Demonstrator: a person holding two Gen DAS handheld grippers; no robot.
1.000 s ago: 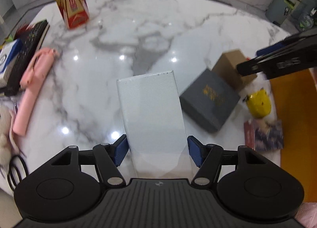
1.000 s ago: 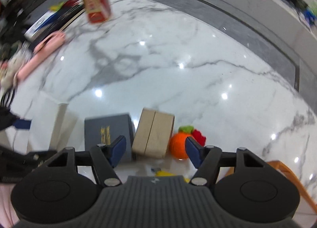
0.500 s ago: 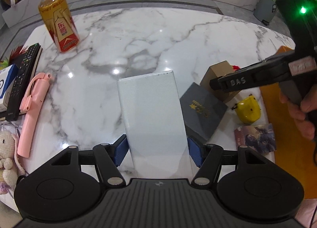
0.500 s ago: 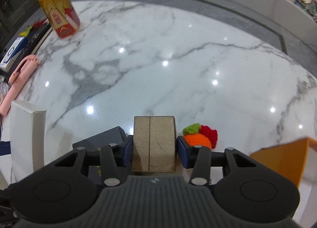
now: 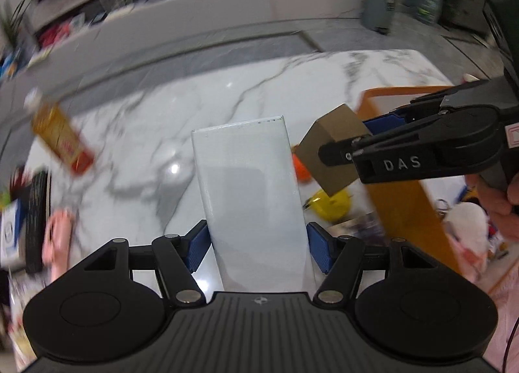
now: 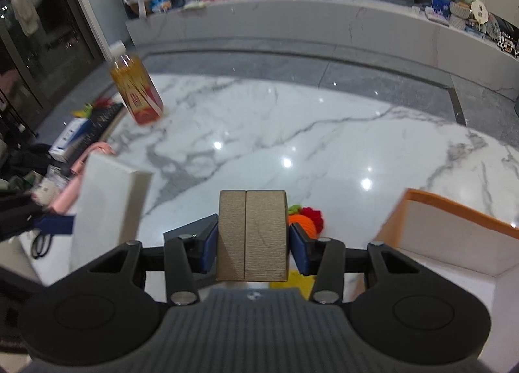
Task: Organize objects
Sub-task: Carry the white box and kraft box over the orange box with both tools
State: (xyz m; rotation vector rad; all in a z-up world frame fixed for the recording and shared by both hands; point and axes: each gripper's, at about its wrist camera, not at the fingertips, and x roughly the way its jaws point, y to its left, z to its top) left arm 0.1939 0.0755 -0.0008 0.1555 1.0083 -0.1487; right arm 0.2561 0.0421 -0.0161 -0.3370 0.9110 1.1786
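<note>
My left gripper (image 5: 258, 248) is shut on a tall white box (image 5: 253, 197) and holds it above the marble table (image 5: 168, 132). The white box also shows at the left of the right wrist view (image 6: 107, 207). My right gripper (image 6: 253, 243) is shut on a brown cardboard box (image 6: 253, 233), lifted off the table. That brown box (image 5: 334, 152) hangs right of the white box in the left wrist view. An orange-rimmed bin (image 6: 460, 230) stands at the right, its wall also visible in the left wrist view (image 5: 405, 204).
A yellow drink bottle (image 6: 136, 90) stands at the far left. A pink handle (image 6: 78, 181), a remote (image 5: 35, 204) and small boxes lie along the left edge. An orange knitted toy (image 6: 306, 218), a dark box (image 6: 191, 231) and a yellow toy (image 5: 331, 204) lie below the grippers.
Both grippers have risen and tilted up with their boxes. The right gripper closed on the brown box and lifted it off the table beside the bin.
</note>
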